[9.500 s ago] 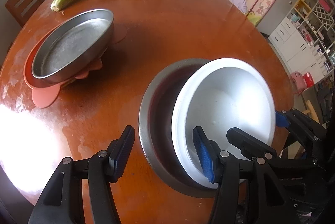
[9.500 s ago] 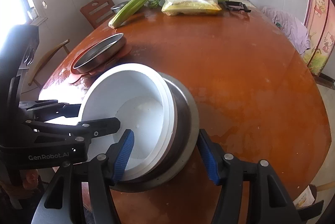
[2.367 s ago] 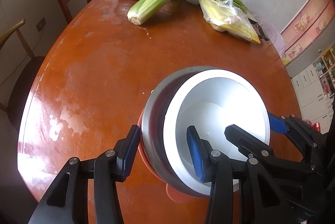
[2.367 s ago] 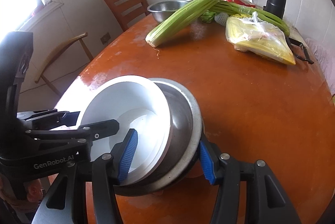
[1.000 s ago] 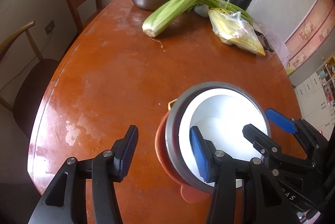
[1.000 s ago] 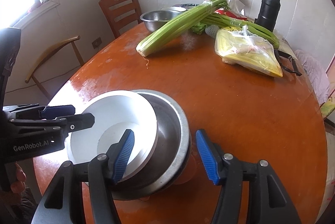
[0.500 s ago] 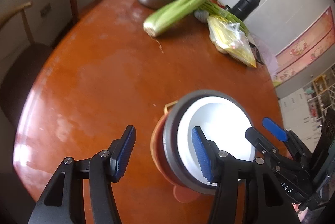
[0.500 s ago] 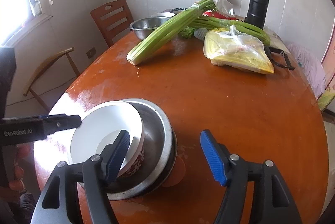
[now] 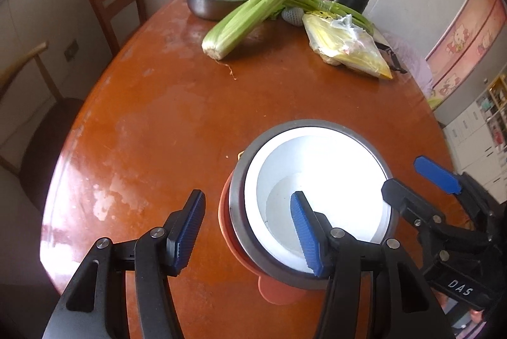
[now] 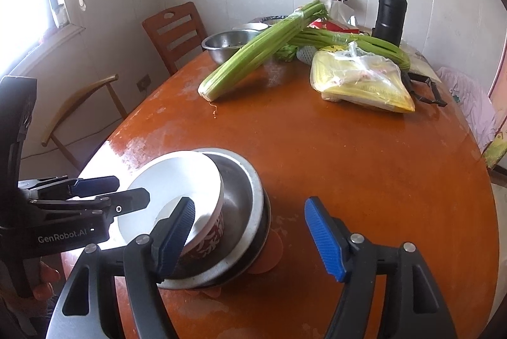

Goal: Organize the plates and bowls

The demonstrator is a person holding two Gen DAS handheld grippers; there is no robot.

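stack: white bowl (image 10: 177,180) nested in steel bowl (image 10: 250,180) on orange plate (image 9: 275,291), near edge of worktop (image 9: 190,117), gathered to save space | left claw (image 9: 250,231): released, pads straddling the rims, nothing pinched | right claw (image 10: 250,231): opening, letting go of the set-down stack, rim between unpressed pads

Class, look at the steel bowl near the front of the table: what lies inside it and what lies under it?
Inside the steel bowl sits a white bowl with a red pattern outside. Under it an orange mat peeks out; most of the mat is covered, and anything else beneath cannot be seen.
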